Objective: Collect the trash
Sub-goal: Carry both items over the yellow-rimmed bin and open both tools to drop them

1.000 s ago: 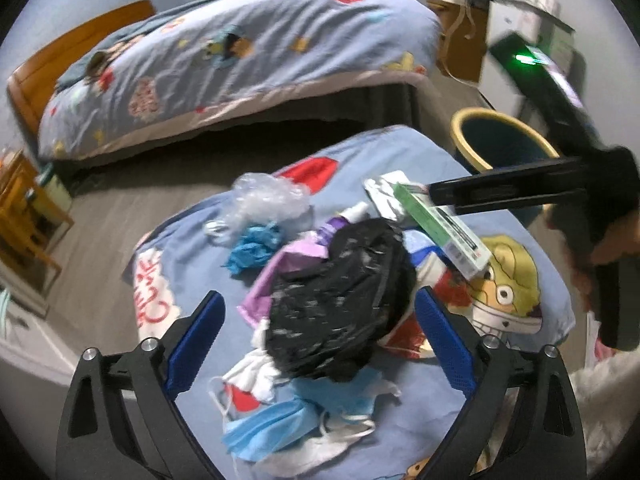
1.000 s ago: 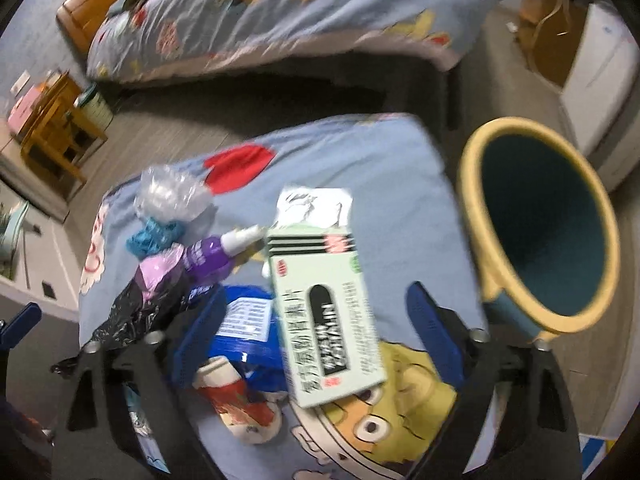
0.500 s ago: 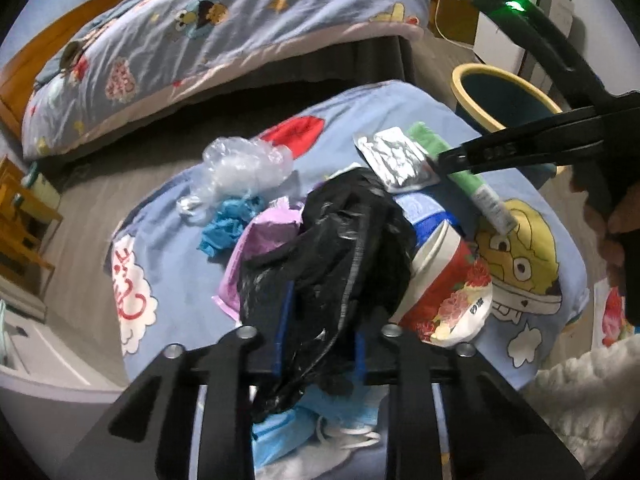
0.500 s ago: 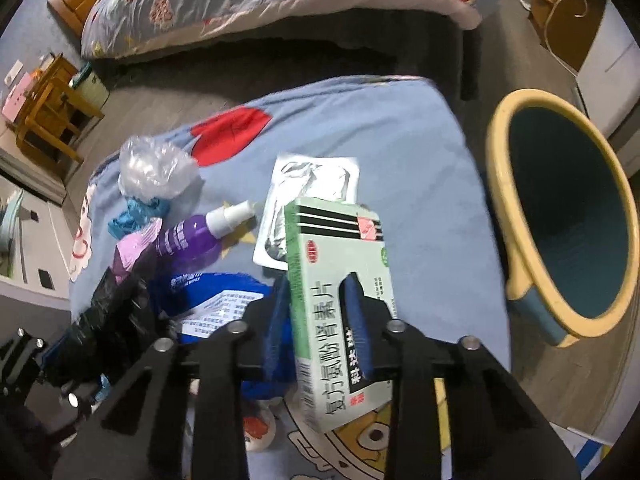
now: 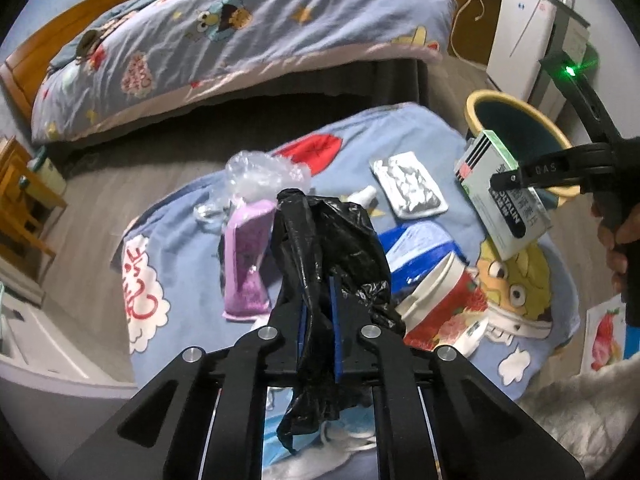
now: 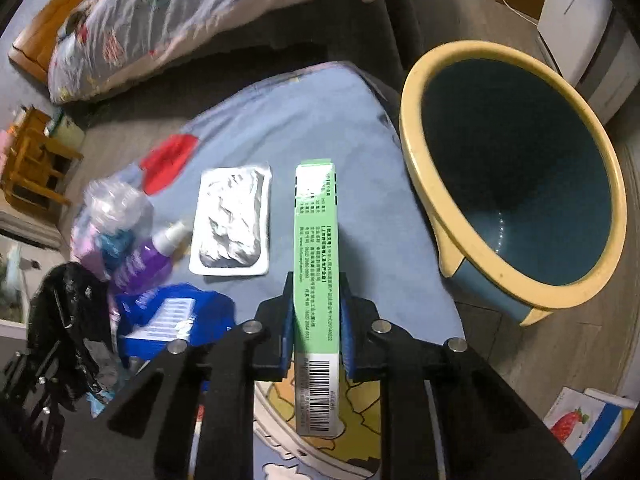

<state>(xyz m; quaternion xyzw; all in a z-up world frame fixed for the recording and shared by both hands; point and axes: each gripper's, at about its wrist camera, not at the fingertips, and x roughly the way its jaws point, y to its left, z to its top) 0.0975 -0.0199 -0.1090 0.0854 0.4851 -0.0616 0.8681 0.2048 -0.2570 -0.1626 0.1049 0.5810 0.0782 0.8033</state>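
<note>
It was a bedroom with a bed under a cartoon quilt, and nearer me a low surface covered in a blue cartoon sheet (image 5: 404,136) where the rubbish lay. My left gripper (image 5: 318,312) was closing on a crumpled black plastic bag (image 5: 328,240), its pads already pressing the bunched plastic. My right gripper (image 6: 316,328) was tightening on a green medicine box (image 6: 316,264), held edge-on and clear of the sheet, near the yellow-rimmed bin (image 6: 516,168) on the floor to the right. The bin looked empty as far as I could see into it, so I judged the job barely begun: two pieces were in my tongs, none dropped in. On the sheet lay a foil blister pack (image 6: 232,224), a purple spray bottle (image 6: 148,260), a clear plastic wad (image 5: 260,172), a purple pouch (image 5: 246,264), a blue packet (image 6: 172,316) and a red-and-white cup (image 5: 440,304)
</note>
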